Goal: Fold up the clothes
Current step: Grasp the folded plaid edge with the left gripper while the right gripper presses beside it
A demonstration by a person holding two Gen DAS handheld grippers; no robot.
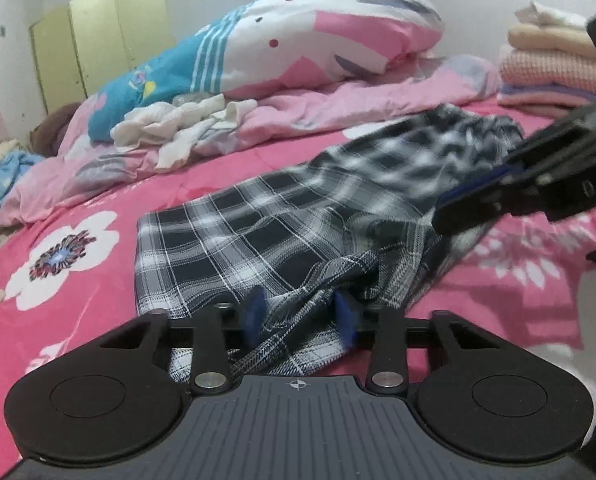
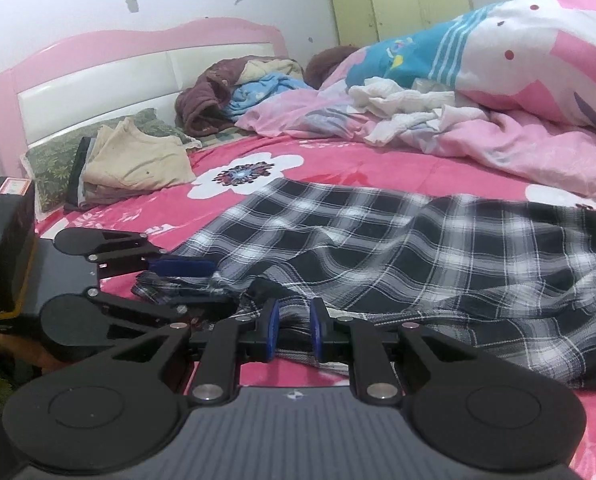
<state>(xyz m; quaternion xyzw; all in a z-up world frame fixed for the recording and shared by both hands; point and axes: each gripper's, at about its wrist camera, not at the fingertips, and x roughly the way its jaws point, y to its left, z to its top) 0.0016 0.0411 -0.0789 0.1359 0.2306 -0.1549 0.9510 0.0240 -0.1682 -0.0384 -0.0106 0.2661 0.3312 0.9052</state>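
step: grip hem | left gripper (image 1: 303, 317) narrow, holding plaid garment (image 1: 282, 236) | right gripper (image 2: 292, 326) narrow on hem | tip: lift both corners evenly over bed (image 1: 98, 208)

plaid garment (image 2: 398, 248): 1 | tools (image 2: 292, 330): 2 | folded stacks (image 1: 554, 60): perhaps 2

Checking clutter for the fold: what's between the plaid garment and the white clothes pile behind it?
Only bare pink floral bedsheet and the pink quilt's edge separate the plaid garment from the white clothes pile; clearest in the right wrist view.
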